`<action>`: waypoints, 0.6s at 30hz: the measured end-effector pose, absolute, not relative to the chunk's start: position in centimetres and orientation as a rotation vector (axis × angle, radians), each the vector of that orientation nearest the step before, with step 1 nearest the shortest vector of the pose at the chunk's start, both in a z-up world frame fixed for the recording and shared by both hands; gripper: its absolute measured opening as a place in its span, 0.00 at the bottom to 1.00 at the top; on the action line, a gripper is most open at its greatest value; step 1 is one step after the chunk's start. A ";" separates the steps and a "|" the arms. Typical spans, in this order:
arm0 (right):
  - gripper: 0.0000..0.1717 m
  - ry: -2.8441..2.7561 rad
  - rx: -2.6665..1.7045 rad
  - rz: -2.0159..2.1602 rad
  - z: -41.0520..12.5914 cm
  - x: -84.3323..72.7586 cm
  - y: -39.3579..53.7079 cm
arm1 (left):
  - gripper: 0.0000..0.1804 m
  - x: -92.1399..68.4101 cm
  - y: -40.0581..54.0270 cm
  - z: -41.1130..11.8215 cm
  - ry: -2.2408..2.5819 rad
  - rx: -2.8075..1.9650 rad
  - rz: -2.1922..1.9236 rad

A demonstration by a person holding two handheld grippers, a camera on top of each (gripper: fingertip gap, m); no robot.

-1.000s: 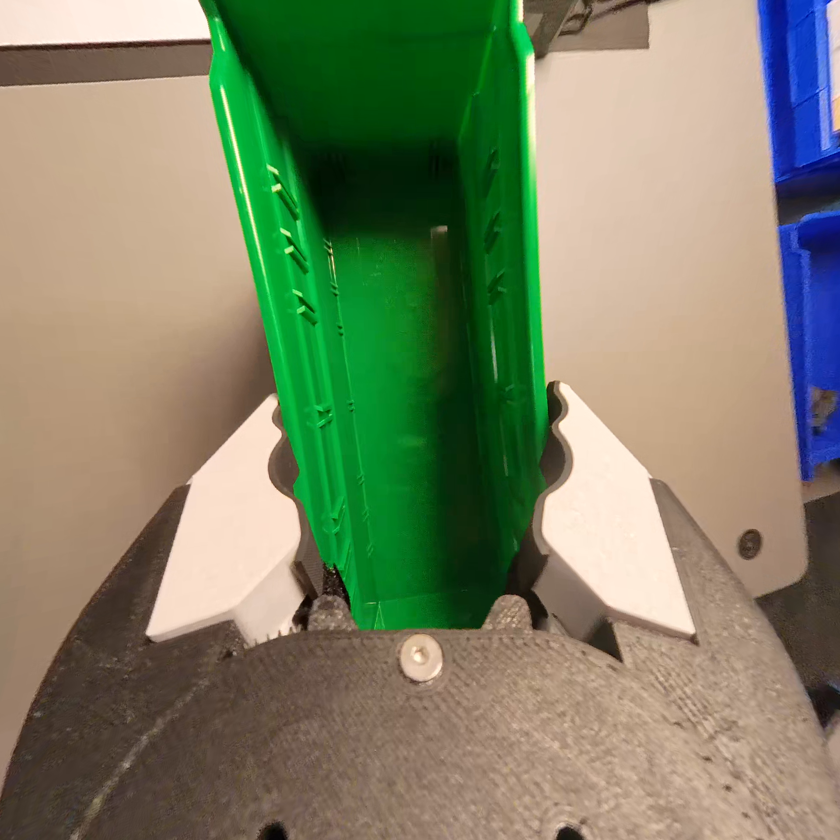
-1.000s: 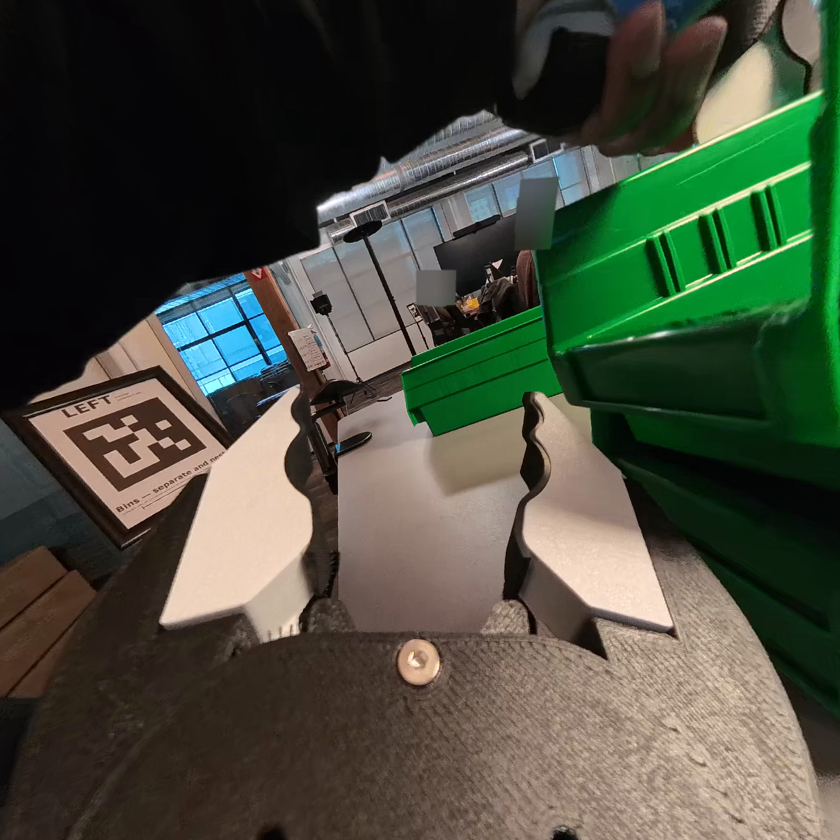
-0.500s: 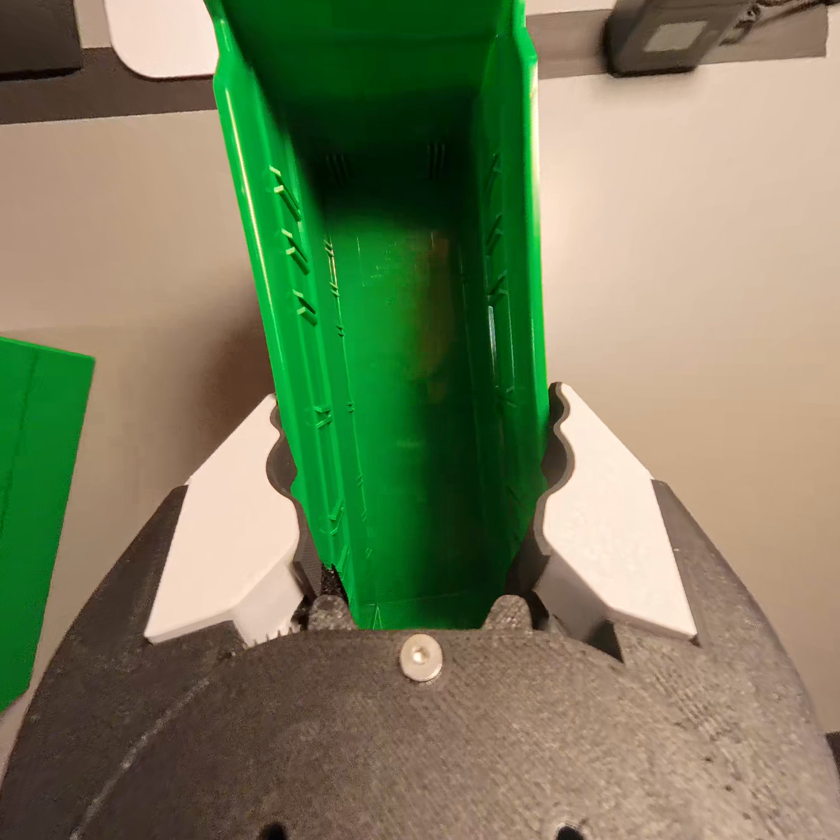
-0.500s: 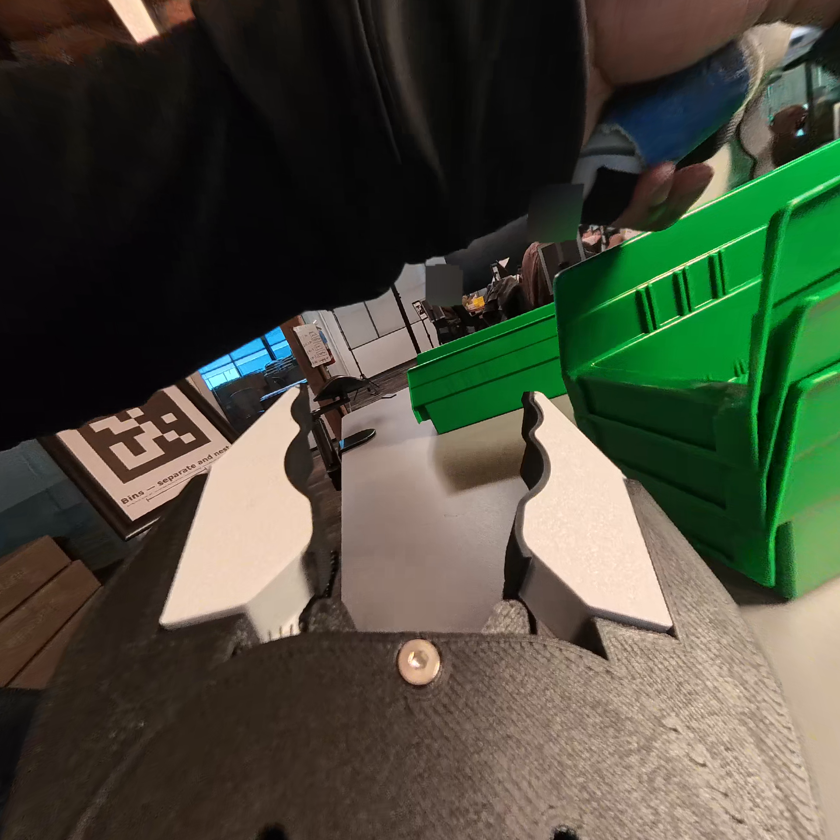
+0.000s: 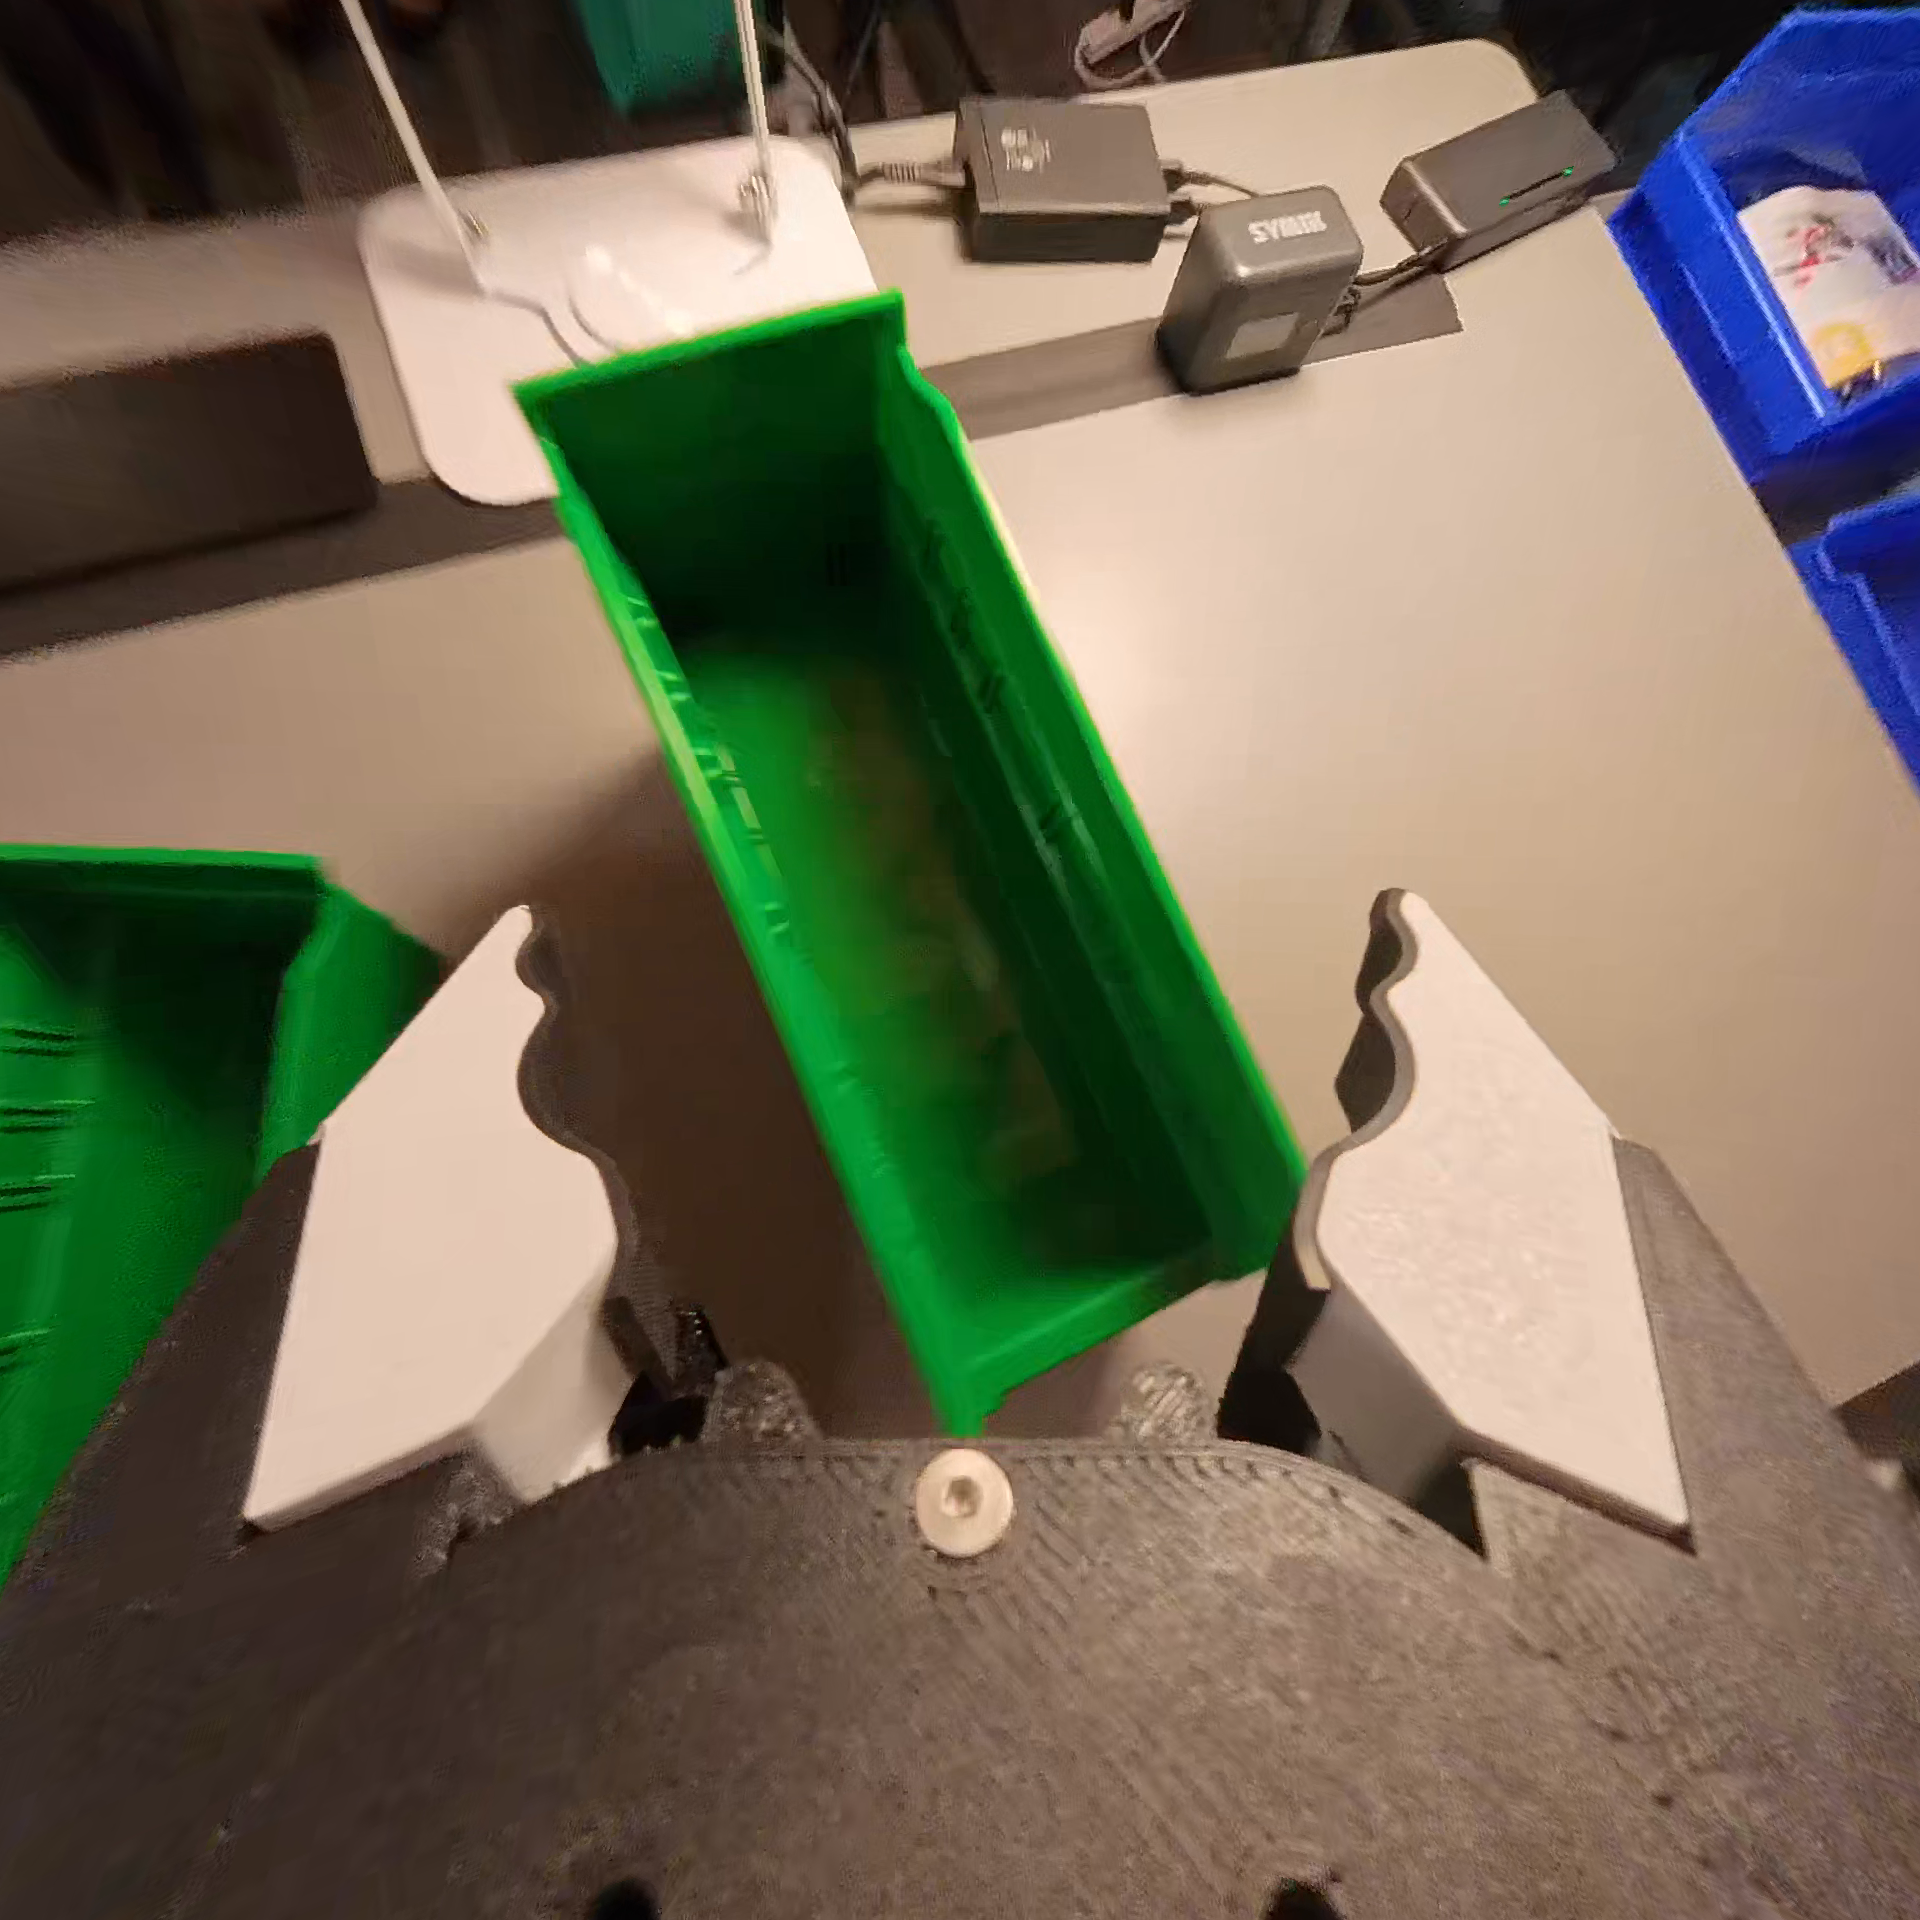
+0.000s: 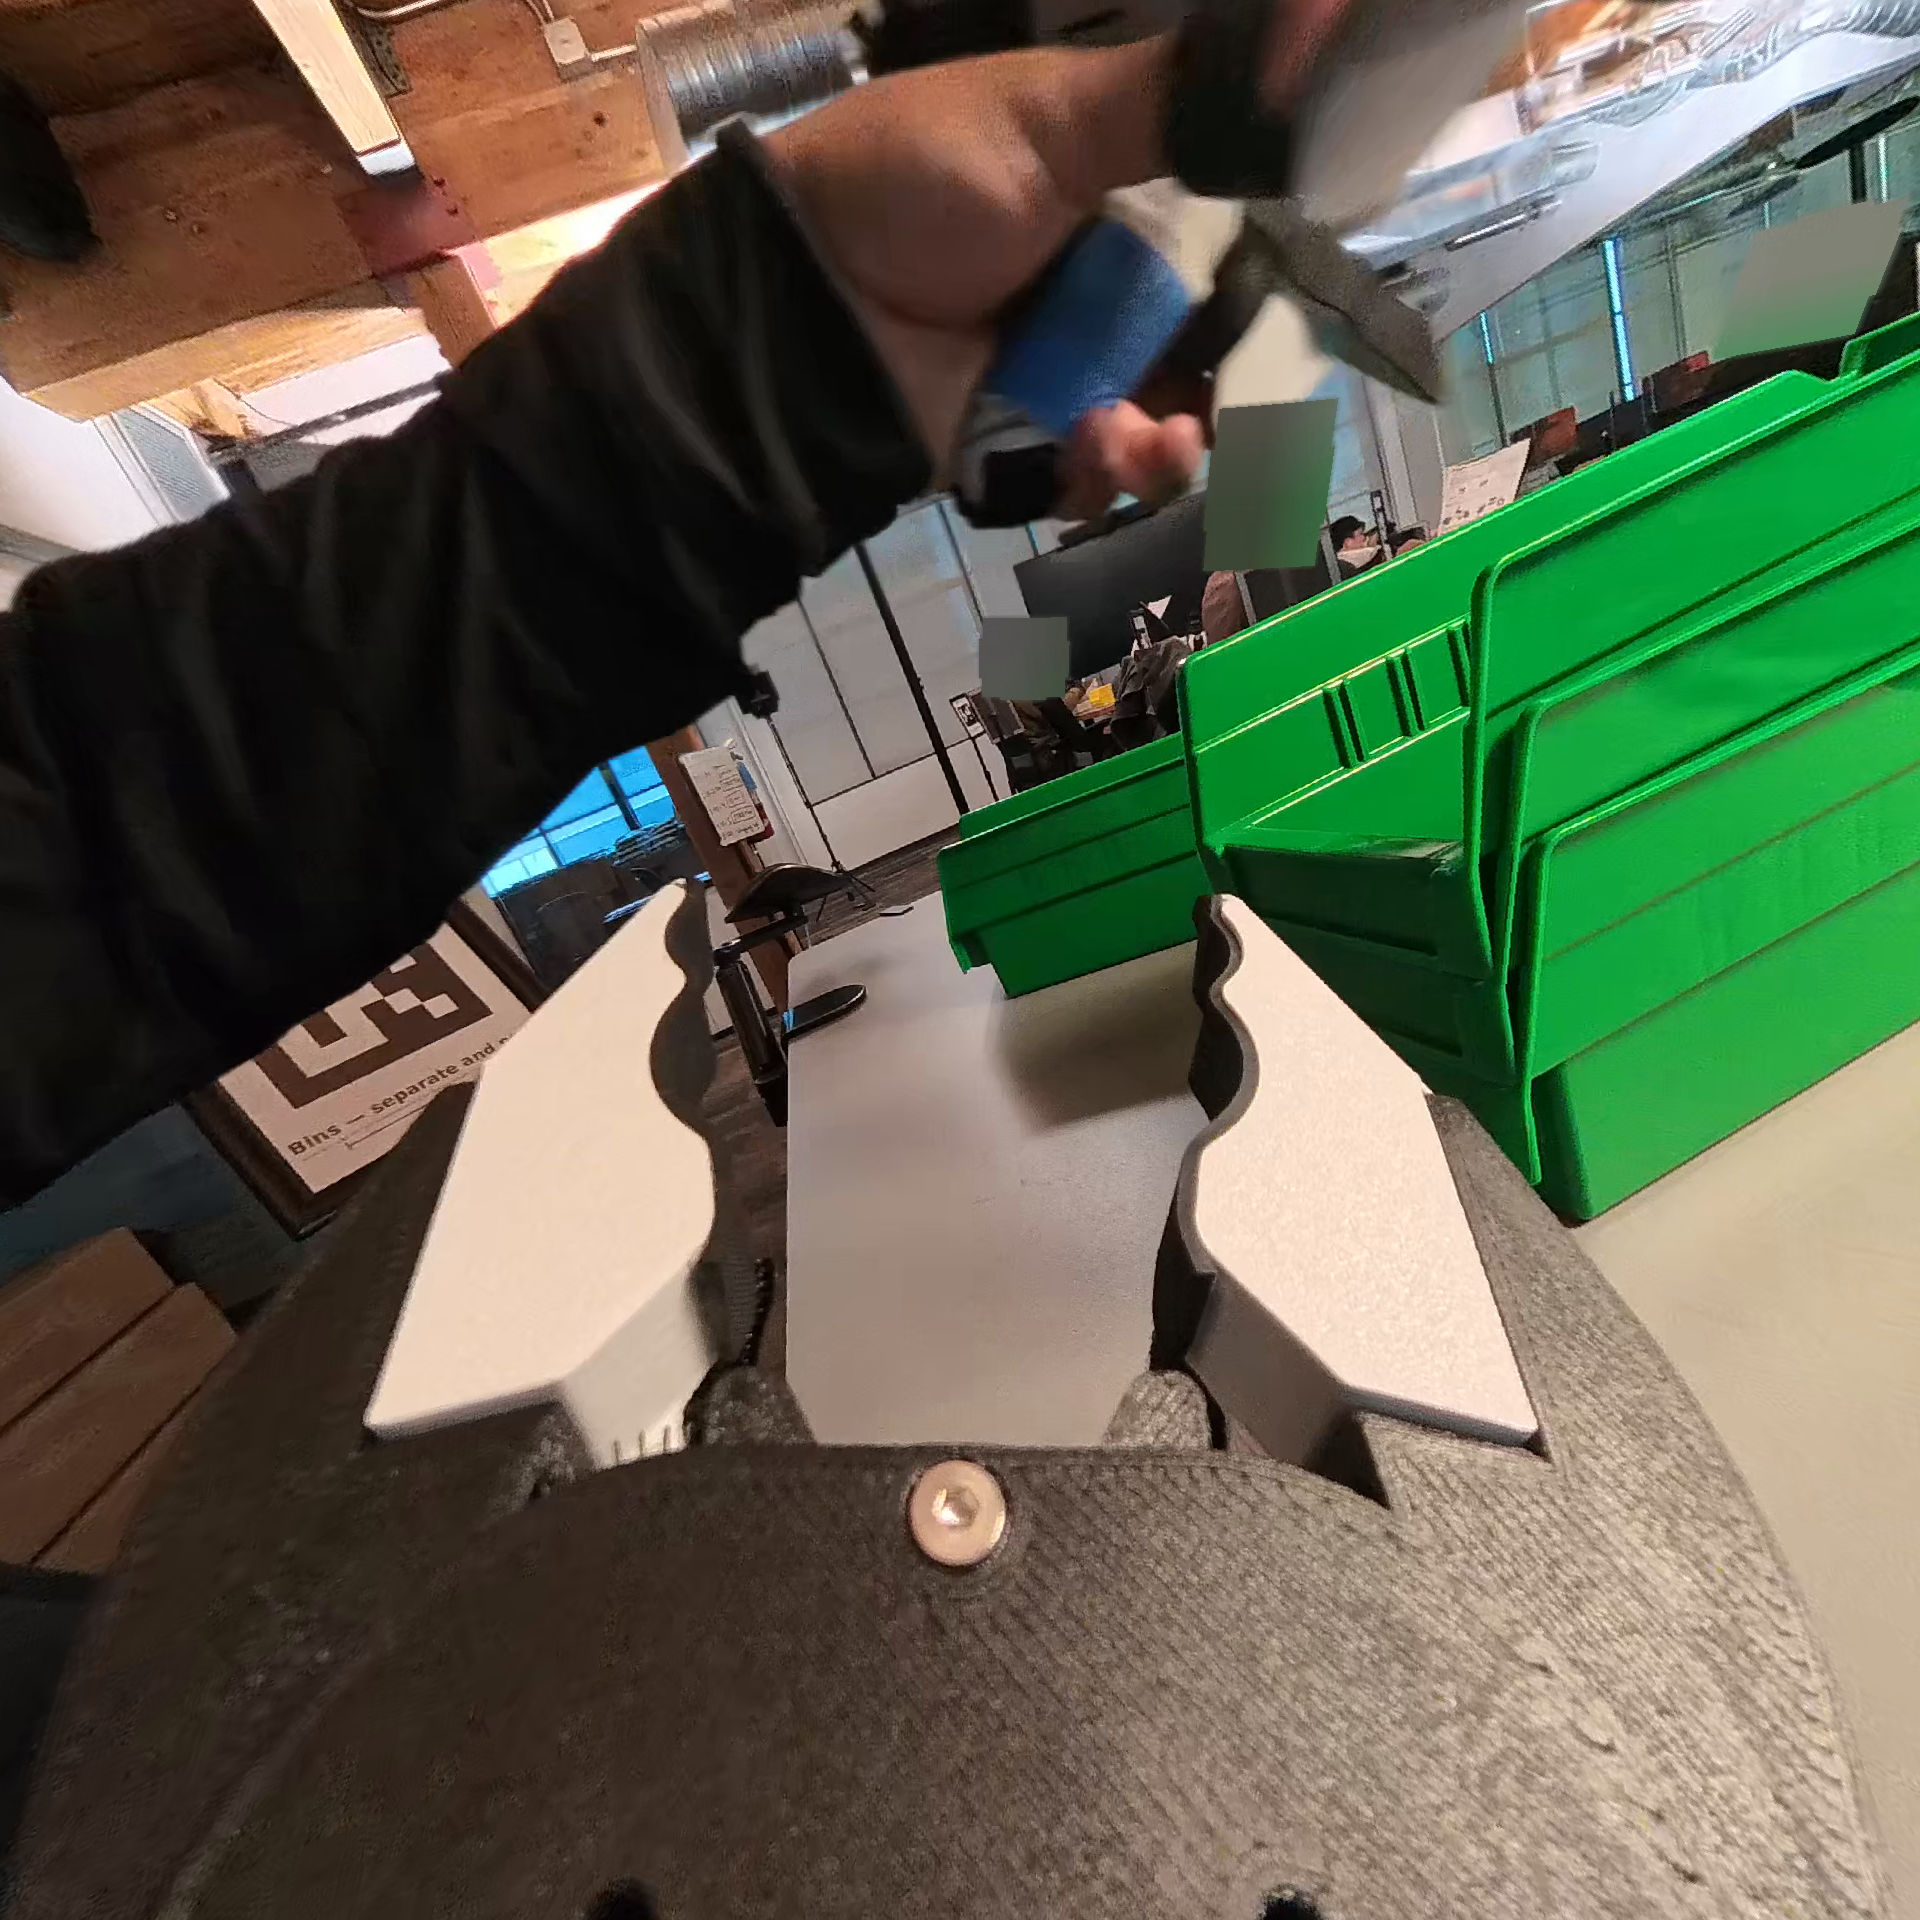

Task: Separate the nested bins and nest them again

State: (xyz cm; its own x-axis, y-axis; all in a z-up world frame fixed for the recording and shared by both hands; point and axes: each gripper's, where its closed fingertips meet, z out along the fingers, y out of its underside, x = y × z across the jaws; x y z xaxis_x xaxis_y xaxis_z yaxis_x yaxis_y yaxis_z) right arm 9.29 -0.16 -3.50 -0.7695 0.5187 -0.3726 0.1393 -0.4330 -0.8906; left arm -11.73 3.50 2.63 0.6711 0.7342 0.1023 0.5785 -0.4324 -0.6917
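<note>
1. Left gripper [image 5: 961,920]: jaws wide apart, clamped on nothing.
2. Long green bin [image 5: 914,831]: lying slantwise on the grey table [image 5: 1403,727] between the left gripper's fingers [image 5: 457,1174], clear gap at the left finger, near corner just beside the right finger; touching or not cannot be told.
3. Second green bin [image 5: 135,1039]: left of the long bin, at the picture's edge.
4. Behind the long bin: white stand base [image 5: 623,260], black chargers [image 5: 1060,177]; right of it, blue bins [image 5: 1787,270].
5. Right gripper [image 6: 951,914]: jaws apart, nothing between them, low over the table.
6. Nested green bins [image 6: 1662,883]: just right of the right gripper; another green bin [image 6: 1081,883] farther back.
7. Above: sleeve [image 6: 468,623] and hand [image 6: 935,249] with the other gripper.
</note>
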 end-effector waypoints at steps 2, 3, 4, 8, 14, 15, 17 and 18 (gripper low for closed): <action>0.55 -1.520 -0.929 2.293 -3.6 9.3 -0.2 | 0.81 -12.3 -0.6 3.9 -0.921 -2.219 0.383; 0.55 -1.523 -0.931 2.293 -3.6 9.2 -0.3 | 0.80 -12.9 -3.4 3.8 -0.898 -2.273 0.444; 0.55 -1.525 -0.933 2.293 -3.6 9.2 -0.3 | 0.80 -13.7 -6.4 3.2 -0.894 -2.337 0.504; 0.55 -1.529 -0.943 2.294 -3.7 9.1 -0.3 | 0.82 -16.3 -18.6 -2.9 -1.035 -2.593 0.598; 0.55 -1.546 -0.959 2.288 -3.9 8.8 -0.5 | 0.84 -17.6 -21.8 -8.0 -1.061 -2.605 0.442; 0.55 -1.547 -0.963 2.290 -3.9 8.8 -0.5 | 0.84 -17.7 -21.6 -8.4 -1.045 -2.627 0.430; 0.55 -1.552 -0.972 2.293 -4.0 8.7 -0.6 | 0.86 -18.1 -21.6 -9.1 -1.016 -2.689 0.446; 0.55 -1.555 -0.972 2.294 -4.0 8.7 -0.6 | 0.86 -18.3 -21.5 -9.4 -1.013 -2.704 0.443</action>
State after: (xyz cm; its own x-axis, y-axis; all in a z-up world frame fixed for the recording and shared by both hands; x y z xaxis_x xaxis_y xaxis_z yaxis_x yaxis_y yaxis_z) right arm 8.71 -0.60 -4.02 -0.7622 0.5057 -0.4042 0.1881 -0.4244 -0.8857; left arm -18.25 -21.53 -9.43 0.7169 0.6673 -0.2017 0.6010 -0.7382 -0.3062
